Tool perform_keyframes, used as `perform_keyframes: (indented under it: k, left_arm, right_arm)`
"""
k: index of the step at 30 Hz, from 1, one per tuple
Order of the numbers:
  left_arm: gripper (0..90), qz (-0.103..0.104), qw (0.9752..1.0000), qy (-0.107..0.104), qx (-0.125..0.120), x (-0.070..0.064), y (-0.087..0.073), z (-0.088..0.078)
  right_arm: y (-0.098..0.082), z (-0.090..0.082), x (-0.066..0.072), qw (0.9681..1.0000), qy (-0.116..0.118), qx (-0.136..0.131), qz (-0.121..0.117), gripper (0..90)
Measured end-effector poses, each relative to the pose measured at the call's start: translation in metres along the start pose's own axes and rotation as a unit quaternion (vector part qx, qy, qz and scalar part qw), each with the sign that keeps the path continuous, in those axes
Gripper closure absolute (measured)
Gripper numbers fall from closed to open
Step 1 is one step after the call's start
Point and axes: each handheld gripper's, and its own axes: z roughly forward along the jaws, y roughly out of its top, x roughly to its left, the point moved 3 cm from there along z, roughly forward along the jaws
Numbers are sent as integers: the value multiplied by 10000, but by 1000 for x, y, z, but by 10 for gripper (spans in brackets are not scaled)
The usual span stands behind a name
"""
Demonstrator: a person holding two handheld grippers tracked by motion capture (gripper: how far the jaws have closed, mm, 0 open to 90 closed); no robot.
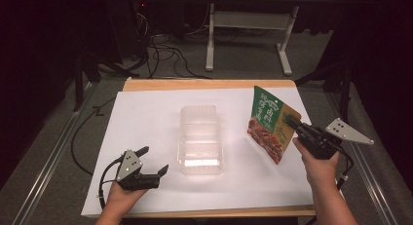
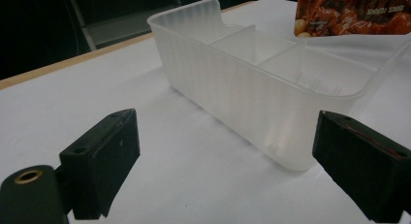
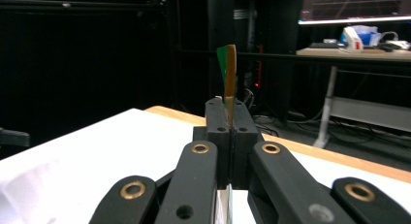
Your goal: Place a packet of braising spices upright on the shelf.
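A green and orange snack pouch (image 1: 268, 123) hangs clear of the white table covering (image 1: 146, 118) at the right of the high view, its long axis tilted, the green top corner up and away from the person and the printed food end low and toward them. The right gripper (image 1: 295, 123) pinches it by its right edge; in the right gripper view the jaws press together on the pouch (image 3: 229, 78), seen edge-on as a thin upright strip. Just left of it, at the table's centre, a clear plastic container (image 1: 199, 140) lies with its long axis running away from the person (two partitions split it into three compartments, as the left gripper view shows (image 2: 261, 83)). The left gripper (image 1: 155, 161) rests low near the front edge, held in the left hand (image 1: 119, 198), jaws spread wide and pointing toward the container. The right hand (image 1: 319, 167) holds its gripper raised above the table's right edge.
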Motion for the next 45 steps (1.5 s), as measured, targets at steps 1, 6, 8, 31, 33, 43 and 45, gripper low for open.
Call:
perform_keyframes:
  k: [1, 6, 8, 31, 33, 43, 45]
  left_arm:
    - [101, 3, 10000, -7, -22, 0, 0, -1]
    - [101, 5, 10000, 16, -46, 1, 0, -1]
    - [100, -18, 10000, 8, -39, 1, 0, -1]
    - [101, -104, 9999, -17, -94, 2, 1, -2]
    - [101, -109, 9999, -18, -89, 2, 0, -2]
    - [94, -175, 9998, -38, -117, 4, 0, -3]
    - [92, -174, 9998, -39, -116, 4, 0, -4]
  right_arm:
    - [2, 1, 3, 9999, 92, -28, -30, 900]
    - [7, 6, 13, 9997, 215, -94, -85, 900]
    - [10, 7, 16, 9995, 271, -138, -65, 900]
    - [35, 26, 52, 9957, 849, -351, -132, 900]
    - [36, 29, 56, 9952, 903, -348, -156, 900]
    - [37, 49, 84, 9916, 1227, -390, -143, 900]
    - [36, 54, 88, 9907, 1290, -407, -129, 900]
